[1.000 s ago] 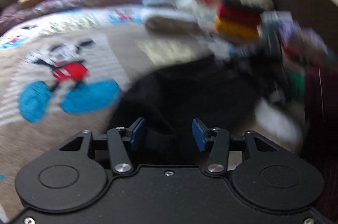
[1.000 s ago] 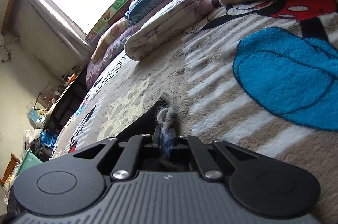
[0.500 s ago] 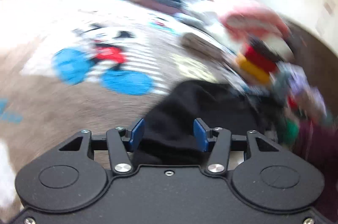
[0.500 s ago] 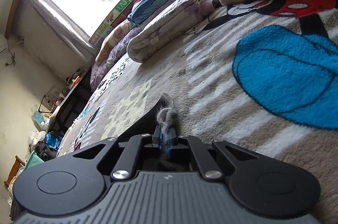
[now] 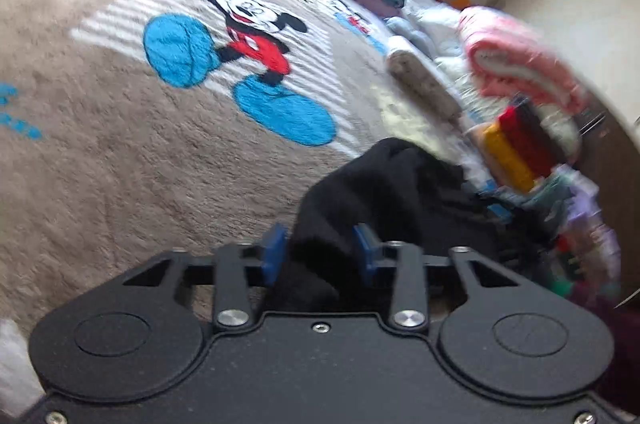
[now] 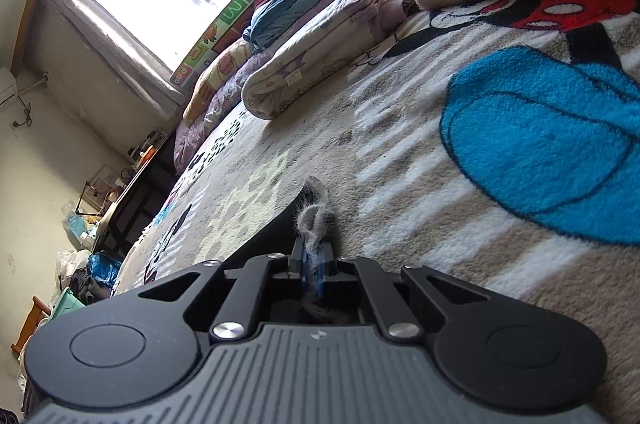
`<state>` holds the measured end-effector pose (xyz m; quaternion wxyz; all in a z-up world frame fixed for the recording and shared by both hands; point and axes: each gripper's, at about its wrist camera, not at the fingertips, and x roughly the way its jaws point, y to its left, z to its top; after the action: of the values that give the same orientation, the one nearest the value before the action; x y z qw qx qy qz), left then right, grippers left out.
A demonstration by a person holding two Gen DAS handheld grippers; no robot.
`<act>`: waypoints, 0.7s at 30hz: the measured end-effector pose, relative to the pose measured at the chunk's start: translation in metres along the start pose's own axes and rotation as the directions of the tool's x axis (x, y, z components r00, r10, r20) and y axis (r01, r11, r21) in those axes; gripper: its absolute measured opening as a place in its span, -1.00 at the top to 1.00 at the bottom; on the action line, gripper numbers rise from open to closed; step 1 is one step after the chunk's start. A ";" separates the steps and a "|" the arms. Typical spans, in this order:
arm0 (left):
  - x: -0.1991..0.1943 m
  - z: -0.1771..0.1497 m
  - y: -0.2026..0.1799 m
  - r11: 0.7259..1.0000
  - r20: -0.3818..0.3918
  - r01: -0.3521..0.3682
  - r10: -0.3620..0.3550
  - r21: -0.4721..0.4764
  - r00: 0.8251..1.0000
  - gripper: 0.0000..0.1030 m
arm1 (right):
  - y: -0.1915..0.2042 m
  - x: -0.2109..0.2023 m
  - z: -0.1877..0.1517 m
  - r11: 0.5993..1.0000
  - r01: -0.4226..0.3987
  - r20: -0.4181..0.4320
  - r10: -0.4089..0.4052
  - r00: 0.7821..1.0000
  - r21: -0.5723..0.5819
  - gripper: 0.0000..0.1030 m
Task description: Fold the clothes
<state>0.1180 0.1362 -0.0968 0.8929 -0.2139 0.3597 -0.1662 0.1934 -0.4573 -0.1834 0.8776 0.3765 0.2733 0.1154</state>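
Observation:
A black garment (image 5: pixel 400 191) lies bunched on the beige Mickey Mouse blanket (image 5: pixel 120 151) in the left wrist view. My left gripper (image 5: pixel 318 250) is open, and a fold of the black cloth runs between its blue pads without being pinched. In the right wrist view my right gripper (image 6: pixel 313 260) is shut on a grey fuzzy edge of the black garment (image 6: pixel 314 220), low over the blanket (image 6: pixel 400 151). The rest of that garment is hidden under the gripper body.
A stack of folded clothes, yellow (image 5: pixel 508 155), red and pink (image 5: pixel 516 55), stands at the right near the wall. Rolled quilts (image 6: pixel 320 59) and a blue bundle (image 6: pixel 296 3) line the far side under the window. A desk (image 6: pixel 132 183) stands at left.
The left gripper has swung and tilted, so the blanket now fills the left of its view and the garment sits right of centre. The right gripper has barely moved and keeps its hold.

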 end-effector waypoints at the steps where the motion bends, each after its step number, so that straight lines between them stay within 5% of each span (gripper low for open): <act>1: 0.000 0.002 -0.003 1.000 0.021 -0.011 0.011 0.014 1.000 0.60 | 0.000 0.000 0.000 1.000 -0.001 0.000 0.001 1.000 0.001 0.95; 9: -0.011 0.038 -0.015 0.991 0.173 -0.092 0.074 0.098 0.982 0.79 | 0.001 0.000 -0.001 1.000 -0.003 0.001 0.003 1.000 0.001 0.96; 15: 0.003 0.095 -0.020 0.952 0.238 -0.205 0.151 0.226 0.960 0.81 | 0.000 0.000 0.000 1.000 -0.008 0.002 0.008 1.000 0.003 0.96; 19: 0.036 0.107 -0.002 0.932 0.236 -0.283 0.230 0.225 0.944 0.80 | -0.001 0.000 0.000 1.000 -0.011 0.005 0.011 1.000 0.002 0.96; 21: 0.053 0.104 0.011 0.923 0.229 -0.345 0.303 0.171 0.925 0.63 | -0.002 0.000 0.000 1.000 -0.014 0.005 0.014 1.000 0.002 0.96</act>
<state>0.2298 0.1490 -0.0654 0.9568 -0.0720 0.2801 -0.0301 0.1931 -0.4584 -0.1846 0.8772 0.3795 0.2683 0.1203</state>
